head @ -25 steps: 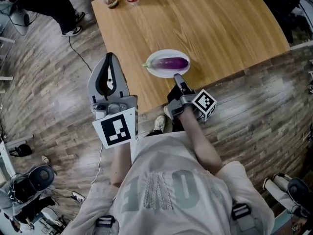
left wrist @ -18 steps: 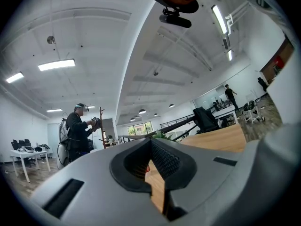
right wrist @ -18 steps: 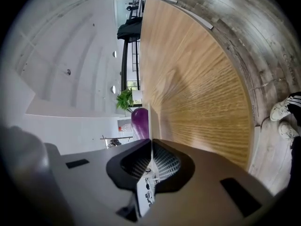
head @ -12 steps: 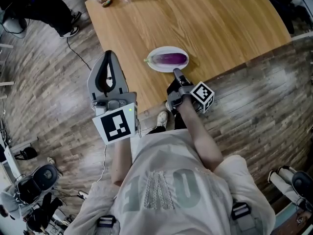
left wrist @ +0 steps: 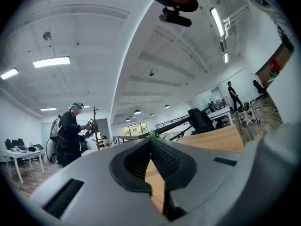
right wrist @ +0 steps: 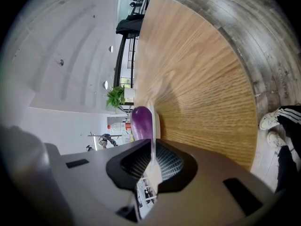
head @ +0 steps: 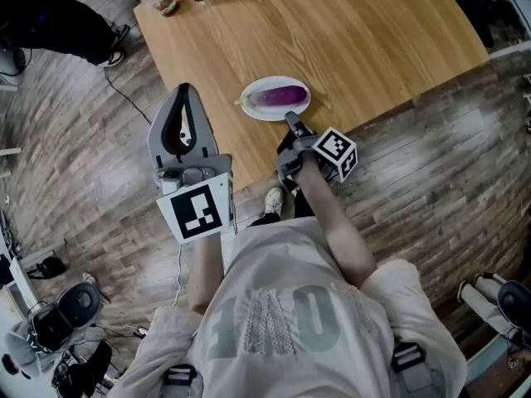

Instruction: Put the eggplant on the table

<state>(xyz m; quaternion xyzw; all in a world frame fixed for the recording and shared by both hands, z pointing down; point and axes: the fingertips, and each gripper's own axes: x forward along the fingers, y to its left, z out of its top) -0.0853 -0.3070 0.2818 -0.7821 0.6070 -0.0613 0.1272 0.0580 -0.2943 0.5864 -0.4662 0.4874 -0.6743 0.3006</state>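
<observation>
Since the frame one second earlier, the tabletop [head: 357,31] and everything on it have shifted toward the upper left of the head view. The marker cube [head: 335,149] on my right tongs [head: 290,121] has moved up the frame with them.

**Position of the workpiece.** The eggplant [head: 279,96] lies on its side on a white plate [head: 253,110], near the tabletop's lower edge, just above centre frame. It is not yet on the bare wood.

**Handling.** I judge the eggplant to be light, firm and glossy-skinned, so it is likely to slip and to roll on the plate. The skin will bruise under a hard pinch. The best hold is across the thick middle of the body, away from the green stem at its left end.

**State of the tongs.** The right tongs are clenched on the near rim of the plate. The right gripper view shows the thin white edge between the pads, with the eggplant just beyond. The left tongs [head: 184,94] are closed on nothing.

**Pose.** My right forearm runs from lower centre up toward the plate, with the tongs tipped slightly down. The left tongs are held level at centre left, apart from the plate, by the tabletop's left edge.
</observation>
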